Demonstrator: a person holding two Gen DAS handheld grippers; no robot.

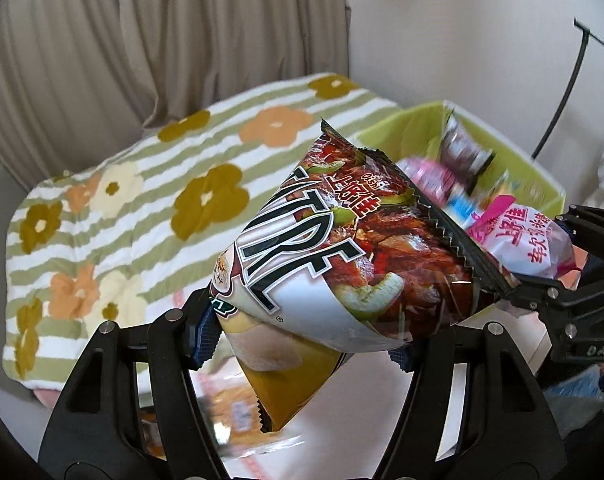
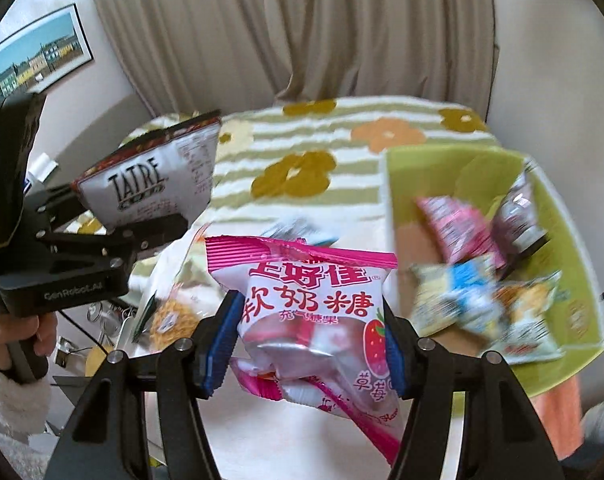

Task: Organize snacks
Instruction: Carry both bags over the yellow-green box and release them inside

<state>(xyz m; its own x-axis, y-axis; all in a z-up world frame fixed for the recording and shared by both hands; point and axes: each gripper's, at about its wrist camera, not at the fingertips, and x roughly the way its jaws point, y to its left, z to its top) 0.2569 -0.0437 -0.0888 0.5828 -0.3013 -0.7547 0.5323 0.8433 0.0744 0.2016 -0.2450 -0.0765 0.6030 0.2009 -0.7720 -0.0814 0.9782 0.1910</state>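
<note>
Left gripper point(image 1: 302, 344) pinches the TATRE chip bag point(image 1: 334, 248) between its blue pads. Right gripper point(image 2: 310, 348) clamps the pink strawberry candy bag point(image 2: 314, 308). A green bin point(image 2: 566, 240) holding small packets sits at 2 o'clock, on the floral blanket point(image 2: 302, 140).

The chip bag point(image 1: 342, 248) is glossy printed foil, crinkled at its sealed edge. The candy bag point(image 2: 314, 312) is shiny pink plastic film. The blanket point(image 1: 142, 184) looks soft, nubby cloth; the bin point(image 2: 562, 248) smooth, matt green; the curtain point(image 2: 342, 32) plain woven cloth.
</note>
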